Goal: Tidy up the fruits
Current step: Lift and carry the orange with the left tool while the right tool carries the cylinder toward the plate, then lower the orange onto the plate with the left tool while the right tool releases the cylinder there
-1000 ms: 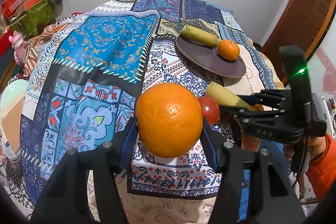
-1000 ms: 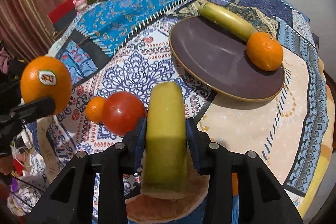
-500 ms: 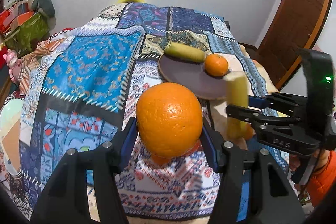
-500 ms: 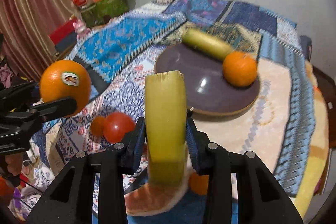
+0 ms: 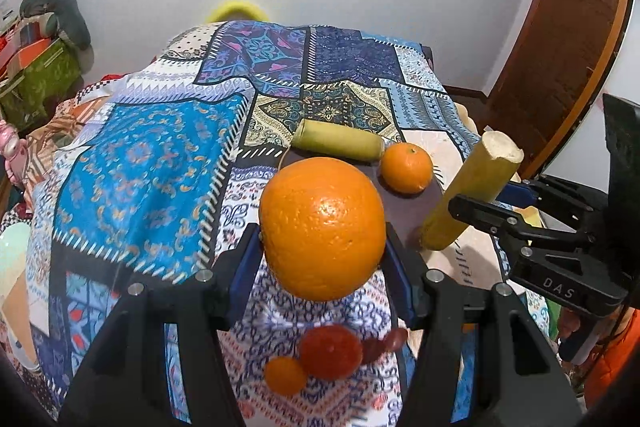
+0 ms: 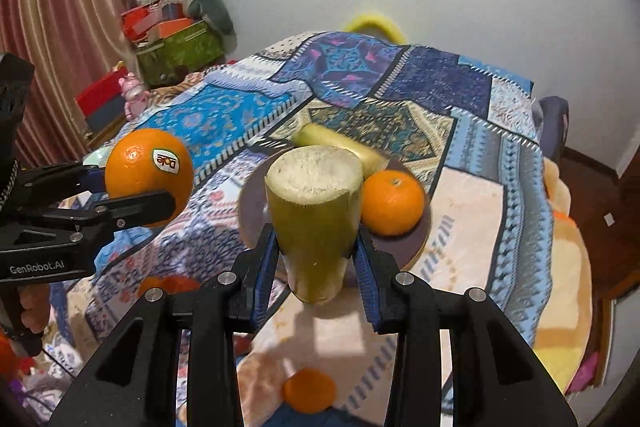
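Note:
My left gripper (image 5: pixel 322 247) is shut on a large orange (image 5: pixel 322 227), held above the patterned cloth; it also shows in the right wrist view (image 6: pixel 148 175). My right gripper (image 6: pixel 316 259) is shut on a yellow-green sugarcane piece (image 6: pixel 314 211), tilted up, also seen in the left wrist view (image 5: pixel 468 191). A dark brown plate (image 6: pixel 416 243) lies ahead with a small orange (image 6: pixel 392 203) and a second sugarcane piece (image 5: pixel 338 145) on it. Both grippers hover just short of the plate.
A red tomato (image 5: pixel 330 351) and a small orange (image 5: pixel 285 375) lie on the cloth below my left gripper. Another small orange (image 6: pixel 309 389) lies below my right gripper. Boxes and toys (image 6: pixel 176 43) stand at the far left. A wooden door (image 5: pixel 568 59) is at the right.
Both grippers have risen and moved forward toward the plate with their fruit. The sugarcane piece has tilted upright. The tomato and small orange have dropped lower in view.

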A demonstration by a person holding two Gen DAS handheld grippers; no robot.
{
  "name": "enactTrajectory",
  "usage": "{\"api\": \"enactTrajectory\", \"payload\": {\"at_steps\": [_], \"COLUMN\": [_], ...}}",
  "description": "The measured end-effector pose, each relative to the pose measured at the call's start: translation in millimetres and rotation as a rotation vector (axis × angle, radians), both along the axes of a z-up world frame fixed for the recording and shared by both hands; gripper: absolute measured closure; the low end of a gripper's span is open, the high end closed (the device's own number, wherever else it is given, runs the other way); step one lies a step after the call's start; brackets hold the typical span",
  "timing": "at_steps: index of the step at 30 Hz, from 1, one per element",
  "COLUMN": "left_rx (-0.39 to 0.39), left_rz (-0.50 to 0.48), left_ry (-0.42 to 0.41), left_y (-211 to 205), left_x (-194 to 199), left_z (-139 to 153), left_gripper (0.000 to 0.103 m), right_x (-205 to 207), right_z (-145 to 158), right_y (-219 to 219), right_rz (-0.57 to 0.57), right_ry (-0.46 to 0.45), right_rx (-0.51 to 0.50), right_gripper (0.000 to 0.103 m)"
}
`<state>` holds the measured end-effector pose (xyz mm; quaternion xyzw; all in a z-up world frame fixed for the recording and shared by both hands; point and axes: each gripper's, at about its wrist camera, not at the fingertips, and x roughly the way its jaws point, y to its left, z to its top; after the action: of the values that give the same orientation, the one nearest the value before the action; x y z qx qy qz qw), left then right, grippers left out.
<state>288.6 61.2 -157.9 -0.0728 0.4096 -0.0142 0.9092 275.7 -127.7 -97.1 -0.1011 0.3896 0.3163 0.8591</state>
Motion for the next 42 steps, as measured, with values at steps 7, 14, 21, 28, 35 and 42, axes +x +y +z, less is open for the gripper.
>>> {"api": "enactTrajectory", "payload": {"at_steps": [7,14,21,28,35,42], "left_rx": [-0.031,-0.034,-0.052,-0.043,-0.032,-0.046], "left_rz": [-0.008,-0.037,-0.038,-0.039,-0.042,-0.049], "left_ry": [0.047,0.076,0.100,0.123,0.139,0.144], "left_y": [5,5,7,9,10,14], "left_x": [36,64,85,97,107,116], "left_z": [-18,-33,-43,-53,-59,-62], "left_gripper": [0.046,0.046,0.046,0.046,0.045,0.045], "right_x": [22,40,52,65,82,85], "right_z": [-13,-27,-28,-30,-39,-42], "right_y": [7,16,24,28,32,34], "right_rz": [-0.004,0.005,0.020,0.029,0.030,0.038], "right_ry": [-0.010,0.002,-0.001,0.012,0.074,0.077], "right_rx": [-0.057,-0.077,-0.067,-0.049,-0.029,-0.031], "right_gripper": [0.069,0.069,0.069,0.069,0.069,0.069]}}
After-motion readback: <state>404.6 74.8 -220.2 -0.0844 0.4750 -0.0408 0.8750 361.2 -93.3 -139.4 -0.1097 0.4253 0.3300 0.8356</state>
